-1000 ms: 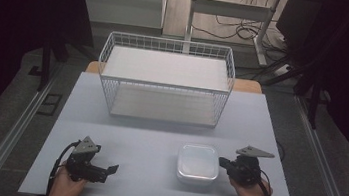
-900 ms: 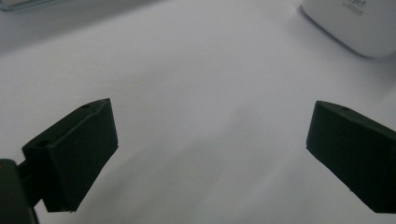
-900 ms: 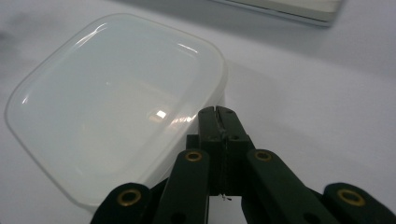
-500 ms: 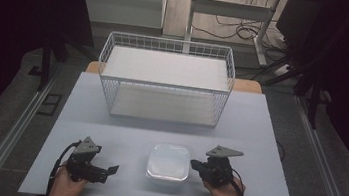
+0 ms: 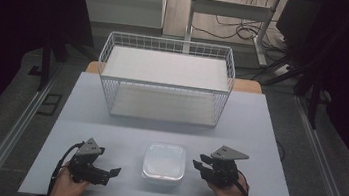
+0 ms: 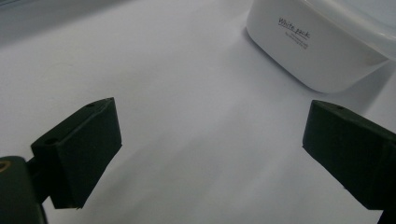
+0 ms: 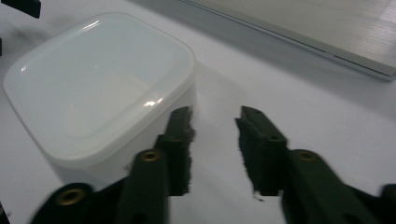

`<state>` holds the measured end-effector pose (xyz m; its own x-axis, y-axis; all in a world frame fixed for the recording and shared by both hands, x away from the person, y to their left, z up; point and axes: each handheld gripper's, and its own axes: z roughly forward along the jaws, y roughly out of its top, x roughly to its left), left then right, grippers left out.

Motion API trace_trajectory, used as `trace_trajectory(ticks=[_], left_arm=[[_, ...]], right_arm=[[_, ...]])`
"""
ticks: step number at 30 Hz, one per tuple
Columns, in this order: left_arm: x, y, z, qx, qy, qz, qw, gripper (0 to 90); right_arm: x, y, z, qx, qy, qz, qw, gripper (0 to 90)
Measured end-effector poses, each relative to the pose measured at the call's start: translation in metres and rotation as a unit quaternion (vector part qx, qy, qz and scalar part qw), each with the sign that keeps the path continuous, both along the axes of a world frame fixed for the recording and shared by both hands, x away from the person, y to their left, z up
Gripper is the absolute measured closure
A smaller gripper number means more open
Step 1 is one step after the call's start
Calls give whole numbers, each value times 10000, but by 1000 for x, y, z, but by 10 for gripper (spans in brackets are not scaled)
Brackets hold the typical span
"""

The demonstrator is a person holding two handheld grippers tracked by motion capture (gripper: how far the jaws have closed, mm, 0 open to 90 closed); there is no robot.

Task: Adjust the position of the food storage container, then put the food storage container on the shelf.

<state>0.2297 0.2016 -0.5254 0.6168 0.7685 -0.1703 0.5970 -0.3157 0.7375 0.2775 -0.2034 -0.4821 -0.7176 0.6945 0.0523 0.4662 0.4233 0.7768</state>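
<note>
Right gripper [image 5: 203, 165] is lying low just right of the white lidded box [image 5: 164, 163], jaws having just been opening, released; left gripper [image 5: 112, 172] is resting released

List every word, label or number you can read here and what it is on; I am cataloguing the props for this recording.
"White pack" – dark script printed on the side wall of the white container, read in the left gripper view.
Under it, two finer lines of print on the same wall: too small and blurred to read.
No readable text on the wire basket, the table or the container's lid.
</note>
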Motion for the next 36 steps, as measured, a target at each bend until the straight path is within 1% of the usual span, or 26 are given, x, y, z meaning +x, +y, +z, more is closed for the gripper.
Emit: trace_trajectory(ticks=[1, 4, 5, 6, 7, 9, 11, 13, 16, 20, 21, 22, 24, 25, 26, 27, 30, 31, 34, 35, 36], left_arm=[[0, 0, 0, 10, -2, -19, 10000, 42], [1, -1, -1, 20, 8, -34, 10000, 41], [1, -1, -1, 20, 8, -34, 10000, 41], [1, -1, -2, 35, -10, -37, 10000, 41], [1, -1, -2, 50, -28, -39, 10000, 40], [1, -1, -2, 68, -52, -41, 10000, 38], [1, -1, -3, 103, -67, -44, 9999, 35], [1, -1, -4, 100, -65, -49, 9999, 34], [1, -1, -4, 103, -77, -49, 9999, 32], [1, 0, -5, 92, -105, -48, 9999, 28], [1, 0, -4, 35, -130, -73, 9999, 25], [1, 0, -4, 35, -130, -73, 9999, 20], [2, 1, -4, -140, -155, -92, 9997, 13], [2, 2, -4, -199, -137, -100, 9997, 10], [2, 2, -4, -199, -137, -100, 9997, 10], [2, 2, -4, -267, -89, -123, 9995, 10], [2, 0, -3, -259, -109, -152, 9995, 13], [3, -2, -2, -296, -98, -231, 9992, 16], [4, -5, 0, -303, -85, -294, 9991, 21], [4, -9, 1, -209, -95, -357, 9991, 22], [4, -9, 1, -209, -95, -357, 9991, 22]], right_arm=[[-1, -2, 0, -21, -50, 5, 10000, 524], [-2, -8, -2, -64, -160, 50, 9998, 337], [-3, -10, -2, -72, -208, 50, 9997, 337], [-3, -11, -3, -101, -244, 61, 9996, 210], [-3, -12, -4, -100, -288, 76, 9995, 154], [-4, -14, -7, -168, -353, 72, 9992, 87], [-4, -14, -11, -327, -376, 78, 9987, 46], [-3, -14, -14, -486, -386, 129, 9980, 26], [-2, -15, -17, -419, -297, 152, 9986, 17], [-1, -17, -17, -349, -265, 118, 9990, 15], [-1, -18, -16, -317, -253, 103, 9991, 15], [-1, -18, -16, -317, -253, 103, 9991, 15], [0, -19, -16, -222, -254, 80, 9994, 15], [1, -19, -16, -203, -255, 91, 9994, 15], [1, -19, -16, -203, -255, 91, 9994, 15], [1, -18, -16, -204, -250, 95, 9994, 13], [0, -16, -15, -155, -264, 111, 9995, 8], [0, -15, -15, -163, -275, 121, 9994, 7], [0, -13, -14, -155, -284, 149, 9994, 6], [0, -11, -12, -87, -217, 183, 9996, 7], [0, -10, -11, -43, -173, 191, 9997, 8]])
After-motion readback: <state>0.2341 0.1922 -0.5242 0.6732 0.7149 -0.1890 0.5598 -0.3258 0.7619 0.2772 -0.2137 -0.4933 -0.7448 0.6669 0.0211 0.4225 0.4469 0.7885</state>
